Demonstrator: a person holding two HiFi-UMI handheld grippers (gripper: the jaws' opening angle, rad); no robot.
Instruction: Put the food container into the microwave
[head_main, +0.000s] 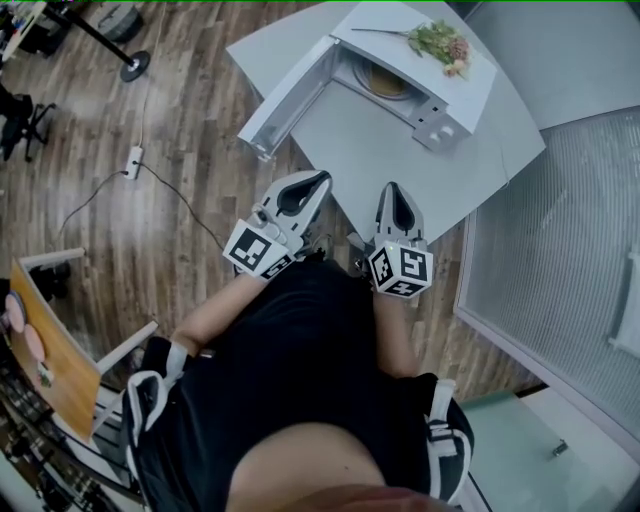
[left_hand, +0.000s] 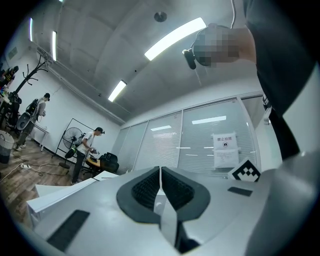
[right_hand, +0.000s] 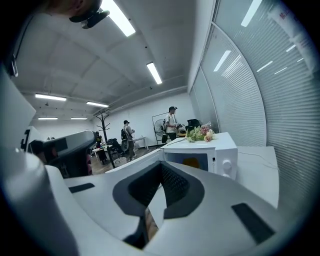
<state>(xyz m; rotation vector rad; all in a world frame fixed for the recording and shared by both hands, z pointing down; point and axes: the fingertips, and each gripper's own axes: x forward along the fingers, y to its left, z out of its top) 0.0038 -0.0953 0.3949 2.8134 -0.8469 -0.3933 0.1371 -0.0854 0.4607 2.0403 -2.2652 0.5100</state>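
A white microwave (head_main: 447, 95) stands on the pale table (head_main: 400, 165) with its door (head_main: 285, 100) swung open to the left. Inside it sits a round tan food container (head_main: 386, 82), which shows as an orange shape (right_hand: 192, 162) in the right gripper view of the microwave (right_hand: 220, 150). Both grippers are held close to the person's body at the table's near edge, well short of the microwave. The left gripper (head_main: 315, 183) is shut and empty, its jaws together (left_hand: 160, 170) and aimed upward. The right gripper (head_main: 394, 192) is also shut and empty (right_hand: 161, 166).
A flower sprig (head_main: 442, 42) lies on the microwave's top. A glass partition with blinds (head_main: 560, 260) runs along the right. On the wood floor at left are a power strip with cable (head_main: 132, 160) and a wooden chair (head_main: 50, 350). People (right_hand: 172, 120) stand far off.
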